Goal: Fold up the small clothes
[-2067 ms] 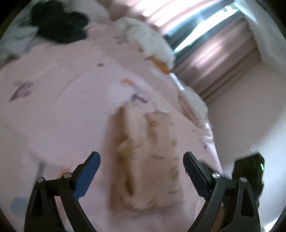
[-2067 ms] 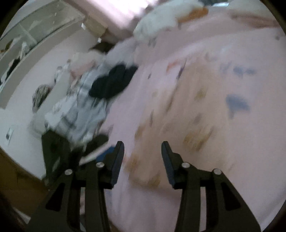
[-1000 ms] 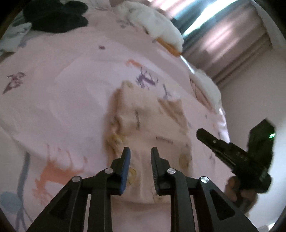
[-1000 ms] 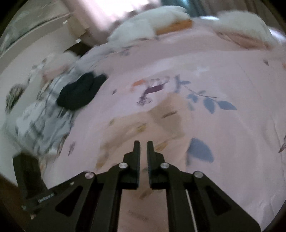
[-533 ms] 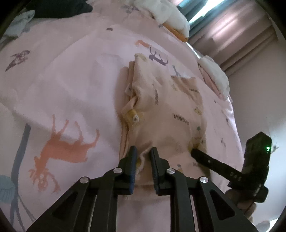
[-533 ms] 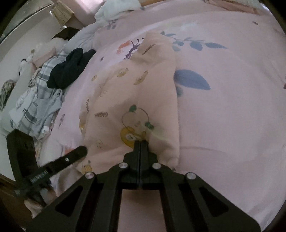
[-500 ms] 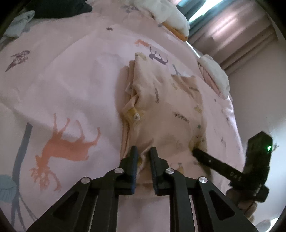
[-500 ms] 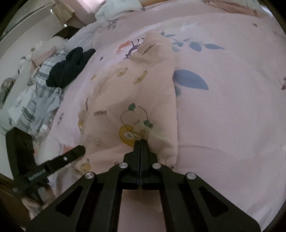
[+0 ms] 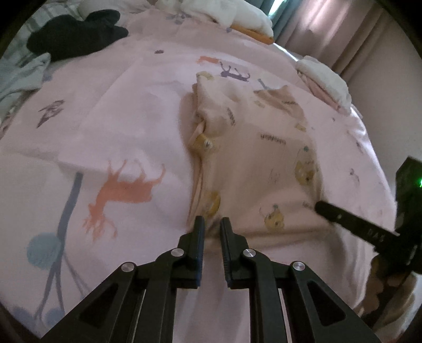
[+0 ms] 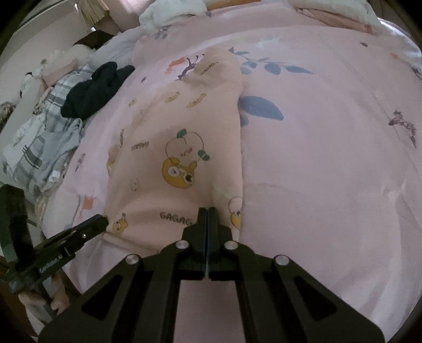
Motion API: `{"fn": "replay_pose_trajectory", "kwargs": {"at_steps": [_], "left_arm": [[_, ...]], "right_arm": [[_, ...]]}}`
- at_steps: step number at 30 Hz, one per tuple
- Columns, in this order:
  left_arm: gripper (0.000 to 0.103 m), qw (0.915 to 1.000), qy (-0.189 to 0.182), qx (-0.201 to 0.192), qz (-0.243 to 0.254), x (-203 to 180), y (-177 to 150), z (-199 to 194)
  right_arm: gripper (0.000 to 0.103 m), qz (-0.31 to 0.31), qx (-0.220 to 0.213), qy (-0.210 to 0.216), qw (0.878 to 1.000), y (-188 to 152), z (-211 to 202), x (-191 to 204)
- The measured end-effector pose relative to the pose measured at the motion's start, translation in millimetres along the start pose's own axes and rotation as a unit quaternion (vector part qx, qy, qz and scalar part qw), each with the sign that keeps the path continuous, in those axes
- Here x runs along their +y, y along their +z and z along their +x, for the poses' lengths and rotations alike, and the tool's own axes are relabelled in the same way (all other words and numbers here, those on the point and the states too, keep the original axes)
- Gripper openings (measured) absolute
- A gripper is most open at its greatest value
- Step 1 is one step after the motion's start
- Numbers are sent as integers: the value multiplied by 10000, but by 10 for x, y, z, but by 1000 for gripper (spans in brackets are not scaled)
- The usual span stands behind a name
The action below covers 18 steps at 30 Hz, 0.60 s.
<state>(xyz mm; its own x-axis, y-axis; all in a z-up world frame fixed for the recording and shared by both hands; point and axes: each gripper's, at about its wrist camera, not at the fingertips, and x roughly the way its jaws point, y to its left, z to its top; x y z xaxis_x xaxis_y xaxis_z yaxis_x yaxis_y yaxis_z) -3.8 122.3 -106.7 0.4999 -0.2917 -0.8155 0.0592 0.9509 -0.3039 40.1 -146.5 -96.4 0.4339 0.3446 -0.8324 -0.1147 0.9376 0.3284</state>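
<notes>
Pink bedspread [image 9: 137, 110] with animal and leaf prints fills both views. On it lies the task's thing, a small peach garment [image 9: 258, 158] with bear prints, spread fairly flat in the middle of the bed. Its long axis runs away from both grippers, from the near hem up toward the pillows [image 9: 237, 13] at the head of the bed. A dark garment [image 10: 97, 89] and a plaid garment [image 10: 44, 137] sit well apart on the left side, not in play.

Near hem is the key edge, and both grippers are at it. Left gripper [image 9: 212, 224] sits at the left near corner, jaws almost together with a fold of the hem between them, so I read it as pinching the cloth. Right gripper [image 10: 207, 212] sits at the right near corner, jaws pressed fully together on the hem edge, thin cloth seemingly caught between the pads, though the contact itself is hard to see. Its jaws have just been closing on that edge.

Each gripper shows in the other's view, at opposite ends of the same hem; neither is clearly nearer to the garment. Judgement: with both near corners held, the next move is likely a lift and carry forward along the long axis, taking hem toward the far end to halve the piece. Risk: the left pinch looks shallow, so the corner could slip.
</notes>
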Motion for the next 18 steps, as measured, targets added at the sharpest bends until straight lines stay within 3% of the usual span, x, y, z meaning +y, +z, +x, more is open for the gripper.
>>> {"fn": "replay_pose_trajectory", "kwargs": {"at_steps": [2, 4, 7, 9, 10, 11, 12, 13, 14, 16, 18], "left_arm": [[16, 9998, 27, 77, -178, 51, -44, -13], [16, 9990, -213, 47, -397, 130, -62, -105], [16, 9989, -6, -119, -446, 187, 25, -249], [17, 9991, 96, -238, -341, 203, 187, -284], [22, 9992, 35, -229, -326, 211, 252, -271], [34, 9992, -92, -207, -334, 235, 344, -243], [43, 9979, -440, -212, -431, 294, 471, -193], [64, 9955, -734, -210, -569, 348, 552, -142], [75, 9927, -935, -99, -755, 405, 638, -64], [75, 9887, -1257, 230, -786, 448, 755, 84], [76, 9842, -1562, 670, -501, 396, 823, 267]], "right_arm": [[1, 23, -32, -28, 10000, -16, -81, 5], [4, -71, -161, -21, 9998, 9, -188, 38], [18, -266, -473, -386, 9978, 92, -314, 85], [27, -233, -504, -365, 9978, 200, -320, 51], [36, -170, -516, -280, 9981, 255, -316, 24], [48, -85, -514, -159, 9985, 320, -306, -12], [54, -7, -470, -55, 9989, 393, -285, -52], [68, 63, -406, -6, 9992, 463, -258, -89], [79, 115, -366, -38, 9993, 498, -251, -93], [83, 211, -370, -202, 9989, 626, -205, -149], [84, 223, -315, -71, 9992, 709, -158, -181]]}}
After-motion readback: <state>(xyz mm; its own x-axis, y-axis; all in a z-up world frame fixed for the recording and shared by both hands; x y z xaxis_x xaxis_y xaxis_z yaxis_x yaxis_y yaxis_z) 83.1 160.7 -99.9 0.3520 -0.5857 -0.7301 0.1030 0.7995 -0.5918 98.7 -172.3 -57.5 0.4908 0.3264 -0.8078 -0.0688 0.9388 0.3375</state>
